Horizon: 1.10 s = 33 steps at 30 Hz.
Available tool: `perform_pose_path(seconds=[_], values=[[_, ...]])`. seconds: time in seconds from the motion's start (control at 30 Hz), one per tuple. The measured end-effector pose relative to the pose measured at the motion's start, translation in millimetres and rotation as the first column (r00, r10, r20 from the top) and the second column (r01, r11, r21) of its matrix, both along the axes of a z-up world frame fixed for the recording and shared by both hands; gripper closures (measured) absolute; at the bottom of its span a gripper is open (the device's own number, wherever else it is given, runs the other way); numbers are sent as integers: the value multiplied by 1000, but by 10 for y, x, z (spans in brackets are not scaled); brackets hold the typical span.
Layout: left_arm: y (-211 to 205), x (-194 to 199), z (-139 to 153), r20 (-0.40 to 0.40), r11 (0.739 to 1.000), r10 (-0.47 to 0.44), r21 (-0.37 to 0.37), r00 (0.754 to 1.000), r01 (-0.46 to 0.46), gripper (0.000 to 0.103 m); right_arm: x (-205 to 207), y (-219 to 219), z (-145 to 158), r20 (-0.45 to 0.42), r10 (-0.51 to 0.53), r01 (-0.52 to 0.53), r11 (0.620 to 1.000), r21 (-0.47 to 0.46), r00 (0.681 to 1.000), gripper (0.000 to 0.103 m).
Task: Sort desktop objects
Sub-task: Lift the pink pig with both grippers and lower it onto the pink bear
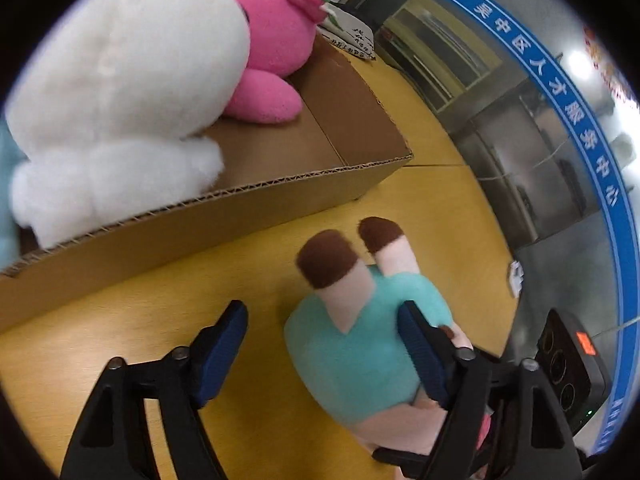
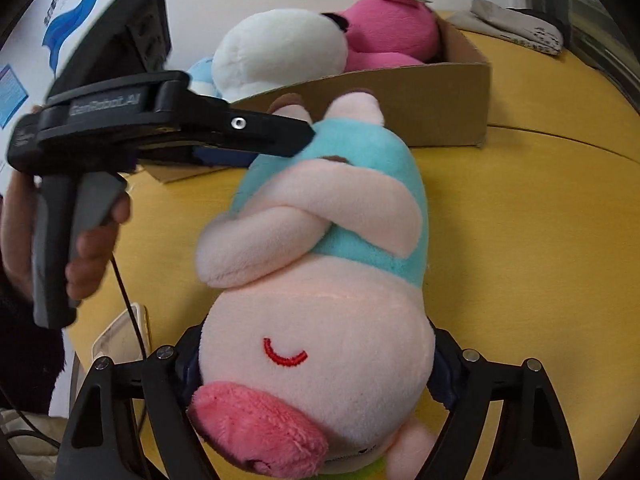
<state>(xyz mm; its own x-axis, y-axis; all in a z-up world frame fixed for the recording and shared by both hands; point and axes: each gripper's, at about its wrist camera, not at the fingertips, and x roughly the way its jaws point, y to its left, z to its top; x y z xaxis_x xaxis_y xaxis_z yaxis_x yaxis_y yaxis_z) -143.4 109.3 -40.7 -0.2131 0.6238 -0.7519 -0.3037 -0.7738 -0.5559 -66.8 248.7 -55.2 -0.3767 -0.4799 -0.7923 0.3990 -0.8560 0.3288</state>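
A plush pig (image 2: 320, 320) with a pink head, teal shirt and brown feet lies on the yellow table (image 2: 520, 240), its feet toward a cardboard box (image 2: 460, 92). My right gripper (image 2: 316, 352) has its fingers against both sides of the pig's head. My left gripper (image 1: 322, 310) stands open over the pig's (image 1: 352, 344) teal body near the legs. Its right pad touches the body and its left finger (image 1: 224, 332) is apart, over bare table. A hand (image 2: 92, 248) holds that left gripper (image 2: 280, 136).
The cardboard box (image 1: 280, 196) holds a white plush (image 1: 120, 80) and a pink plush (image 1: 272, 40); a pale blue plush (image 2: 200, 72) shows behind them. A folded grey cloth (image 2: 520, 32) lies beyond the box. A white object (image 2: 120, 336) sits at the table's left edge.
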Motion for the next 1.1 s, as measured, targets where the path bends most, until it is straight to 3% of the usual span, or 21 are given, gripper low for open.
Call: perform_pose_path(seconds=[0.1,0.17,0.23,0.37,0.5,0.6,0.7,0.77,0.87,0.93,0.97,1.0,1.1], values=[[34,6,-17,14,999,-17,37,1000,16,27,41,130,26,-24,-26,26,999,-35,999,20],[85,29,123,-17,999,-36,37,999,37,53,58,134,70,-56,-26,25,999,-23,998,21],[136,25,414,-86,998,-52,27,995,54,61,52,127,141,-93,-24,22,1000,-15,995,22],[164,-187,1136,-257,998,-59,2,965,61,61,-182,71,560,-226,-25,9,997,-72,974,23],[143,-668,1737,-387,998,-59,-17,920,57,59,-656,18,1038,-357,-23,-12,995,-98,934,23],[129,-1120,1926,-433,998,-45,-61,900,21,55,-1153,-31,1260,-399,-30,-24,991,-129,916,23],[160,-1619,1719,-375,993,-47,-121,926,1,54,-1720,-128,1224,-398,-32,-7,995,-96,917,23],[266,-1901,1382,-294,983,-73,-181,953,20,54,-2053,-161,969,-325,-36,12,997,-75,945,23],[379,-2052,952,-218,971,-99,-234,971,47,53,-2204,-75,645,-213,-40,29,998,-55,976,23],[391,-2121,762,-193,969,-98,-242,976,50,47,-2225,-52,550,-180,-42,37,999,-35,983,21],[374,-2161,686,-184,968,-92,-247,979,45,33,-2236,-42,511,-167,-43,39,999,-23,985,19],[345,-2195,620,-172,967,-84,-252,982,38,29,-2249,-37,498,-163,-41,40,999,-9,986,16],[321,-2230,583,-150,970,-76,-240,986,38,27,-2224,-14,532,-182,-24,30,999,30,983,12]])
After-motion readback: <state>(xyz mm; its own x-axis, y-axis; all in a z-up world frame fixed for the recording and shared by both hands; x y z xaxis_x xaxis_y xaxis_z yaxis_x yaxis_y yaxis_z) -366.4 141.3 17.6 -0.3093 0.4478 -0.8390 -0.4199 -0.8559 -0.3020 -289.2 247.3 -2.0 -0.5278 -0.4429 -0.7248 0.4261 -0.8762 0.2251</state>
